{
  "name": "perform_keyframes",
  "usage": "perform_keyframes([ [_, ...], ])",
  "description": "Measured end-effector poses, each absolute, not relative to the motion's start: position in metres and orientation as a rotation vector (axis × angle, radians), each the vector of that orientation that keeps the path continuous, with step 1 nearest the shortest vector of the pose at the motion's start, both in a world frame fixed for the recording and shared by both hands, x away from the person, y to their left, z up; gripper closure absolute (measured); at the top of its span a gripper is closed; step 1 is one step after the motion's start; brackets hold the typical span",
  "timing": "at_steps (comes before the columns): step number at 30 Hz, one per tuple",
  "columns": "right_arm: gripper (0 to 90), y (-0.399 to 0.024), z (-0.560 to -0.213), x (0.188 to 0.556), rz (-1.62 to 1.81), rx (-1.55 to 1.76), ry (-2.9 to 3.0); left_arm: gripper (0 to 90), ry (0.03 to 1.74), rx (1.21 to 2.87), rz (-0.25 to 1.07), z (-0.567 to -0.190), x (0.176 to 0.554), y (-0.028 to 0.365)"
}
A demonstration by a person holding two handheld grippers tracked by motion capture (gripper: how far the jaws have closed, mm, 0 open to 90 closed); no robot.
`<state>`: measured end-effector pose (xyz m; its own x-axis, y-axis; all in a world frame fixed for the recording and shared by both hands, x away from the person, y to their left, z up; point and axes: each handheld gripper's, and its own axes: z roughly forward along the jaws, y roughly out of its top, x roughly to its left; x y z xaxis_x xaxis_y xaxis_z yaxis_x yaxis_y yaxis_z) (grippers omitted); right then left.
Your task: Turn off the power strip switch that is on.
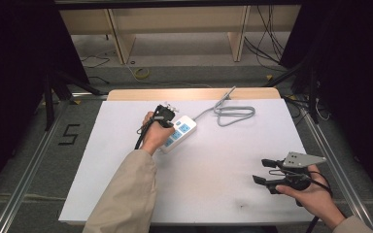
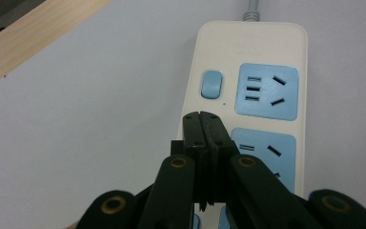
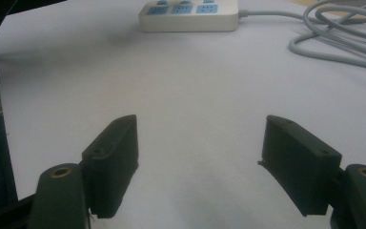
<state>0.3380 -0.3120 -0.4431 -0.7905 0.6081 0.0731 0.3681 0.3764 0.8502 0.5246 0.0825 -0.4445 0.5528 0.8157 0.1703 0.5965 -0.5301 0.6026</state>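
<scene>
power strip [image 1: 180, 131] under the closed left gripper [image 2: 202, 117], pointing steeply down at it

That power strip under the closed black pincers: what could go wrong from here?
The left gripper, shut with nothing between its jaws, sits over the power strip just short of the blue switch; a push might slip off it onto a socket. The strip lies loose on the table, so pressing could slide it. The right gripper is open and far off, steadying nothing.
</scene>
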Motion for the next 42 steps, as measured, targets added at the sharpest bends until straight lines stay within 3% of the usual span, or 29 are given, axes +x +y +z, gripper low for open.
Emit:
perform_keyframes([
  [42,28.7,-0.3112,-0.4439,0.3377,1.369,0.876,2.392,89.8,1.159,2.35,0.563,-0.4477,0.5277,0.0836],
])
